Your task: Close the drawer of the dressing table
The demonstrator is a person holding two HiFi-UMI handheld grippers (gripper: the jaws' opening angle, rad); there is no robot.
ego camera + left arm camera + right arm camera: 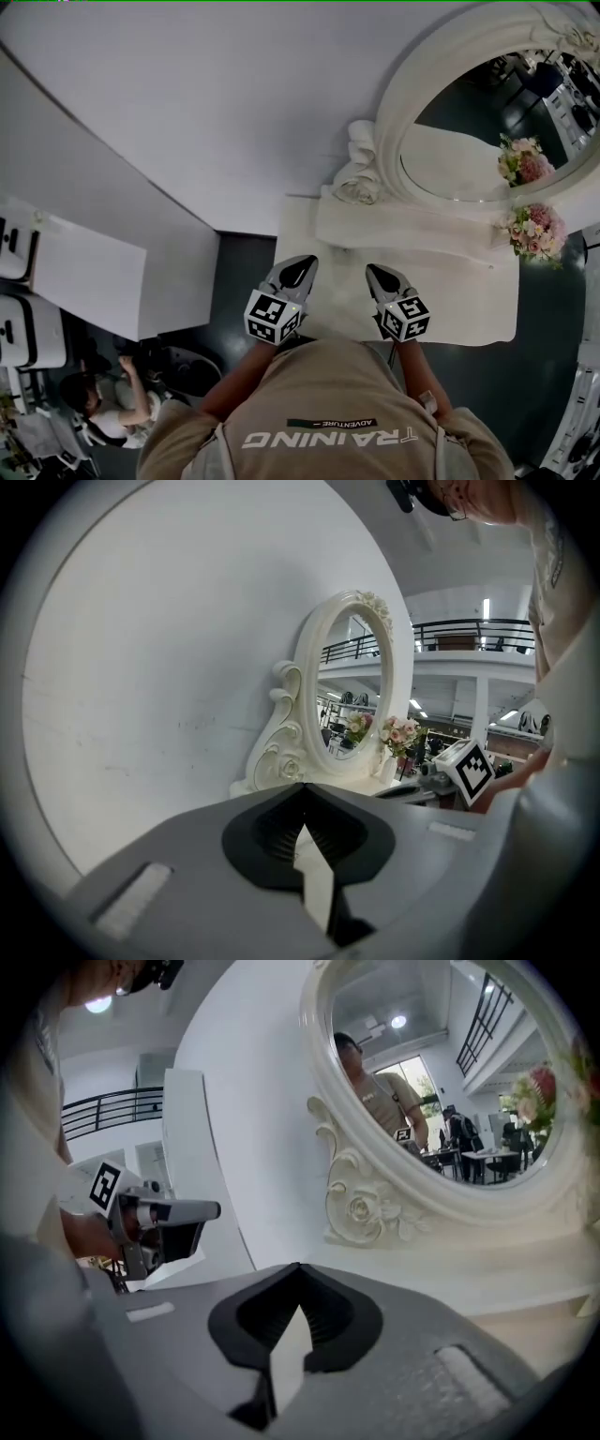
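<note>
— Grippers first: how are they set?
— Left grey gripper (pixel 302 264) and right grey gripper (pixel 377 272) are both clenched on nothing, side by side over the cream-white dressing table (pixel 469 305), facing its oval carved-frame mirror (pixel 469 141).
— And the drawer?
— Hidden beneath the tabletop.

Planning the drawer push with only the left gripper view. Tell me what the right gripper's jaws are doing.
Observer: The right gripper has its jaws together, with nothing between them.
Operator: Give me where both grippers sit.
Observer: Head view: side by side above the dressing table top, the left gripper near its left edge, both pointing toward the mirror.
Operator: Report the drawer.
Observer: No view shows it; in the head view the person's torso covers the table's front.
</note>
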